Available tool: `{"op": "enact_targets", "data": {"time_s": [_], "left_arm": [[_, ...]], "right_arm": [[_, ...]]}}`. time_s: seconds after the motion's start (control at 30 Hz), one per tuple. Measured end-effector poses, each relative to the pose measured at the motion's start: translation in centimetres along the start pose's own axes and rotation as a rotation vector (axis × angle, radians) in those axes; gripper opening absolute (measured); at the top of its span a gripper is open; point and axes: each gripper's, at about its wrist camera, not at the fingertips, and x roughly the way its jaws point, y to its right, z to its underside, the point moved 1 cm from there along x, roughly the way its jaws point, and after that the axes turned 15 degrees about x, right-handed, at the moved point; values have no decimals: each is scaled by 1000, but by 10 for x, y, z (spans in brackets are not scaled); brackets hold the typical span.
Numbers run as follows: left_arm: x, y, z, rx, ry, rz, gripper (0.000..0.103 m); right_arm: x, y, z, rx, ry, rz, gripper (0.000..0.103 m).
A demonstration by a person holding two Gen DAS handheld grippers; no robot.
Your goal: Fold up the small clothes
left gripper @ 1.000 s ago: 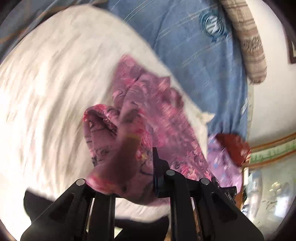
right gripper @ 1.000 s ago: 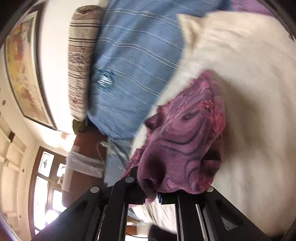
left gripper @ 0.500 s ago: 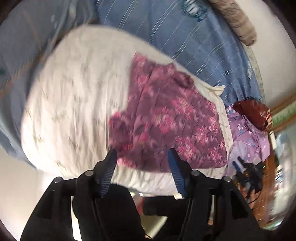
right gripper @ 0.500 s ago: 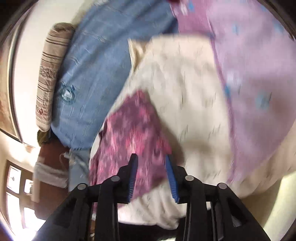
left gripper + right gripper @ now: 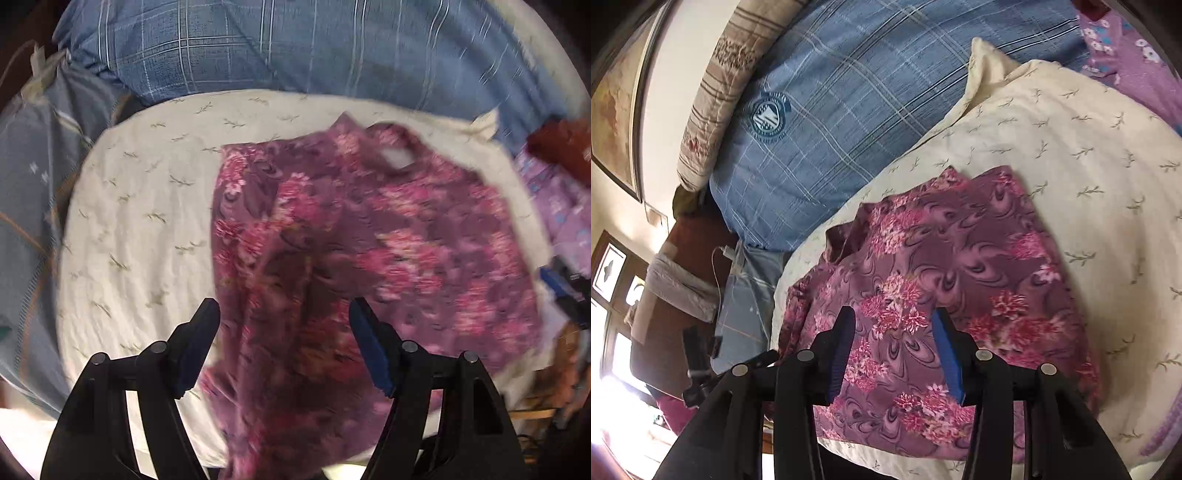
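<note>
A purple garment with pink flowers (image 5: 369, 240) lies spread on a cream pillow (image 5: 140, 221). It also shows in the right wrist view (image 5: 953, 266), lying on the same cream pillow (image 5: 1089, 155). My left gripper (image 5: 284, 314) is open and empty, above the garment's near part. My right gripper (image 5: 893, 321) is open and empty, above the garment's near edge. The left wrist view is blurred.
A blue plaid bedspread (image 5: 849, 92) lies behind the pillow. A striped bolster (image 5: 727, 74) lies along the wall. A lilac flowered cloth (image 5: 1137, 55) and a dark red cloth (image 5: 561, 147) lie beside the pillow. A cable (image 5: 720, 258) and a window (image 5: 613, 288) are at the left.
One second ago both grippers were shut on the garment and held it bunched up. They have let it go, opened and drawn back, and the garment now lies flat.
</note>
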Motion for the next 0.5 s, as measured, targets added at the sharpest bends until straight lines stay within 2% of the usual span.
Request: {"op": "enact_targets", "data": {"time_s": [0.03, 0.1, 0.13, 0.17, 0.2, 0.3, 0.4, 0.43, 0.5], "left_arm": [[7, 3, -3, 35, -17, -39, 72], [27, 8, -9, 125, -66, -174, 71], [35, 8, -12, 154, -80, -236, 64], [38, 3, -15, 149, -73, -256, 58], [38, -5, -17, 120, -61, -245, 54], [27, -48, -13, -74, -29, -212, 49], [11, -85, 4, -183, 12, -194, 49], [9, -91, 6, -200, 14, -174, 49], [5, -99, 13, -241, 27, -68, 49]], "right_arm": [[4, 1, 0, 4, -10, 3, 45], [11, 4, 1, 17, -24, 8, 46], [12, 7, 1, 22, -27, 12, 46], [13, 9, 2, 27, -25, 18, 46], [13, 11, 1, 29, -18, 23, 46], [10, 17, 2, 39, -8, 15, 46], [9, 25, 0, 56, -8, 14, 46], [9, 28, -1, 61, -7, 18, 46], [9, 31, -6, 69, -3, 19, 45]]}}
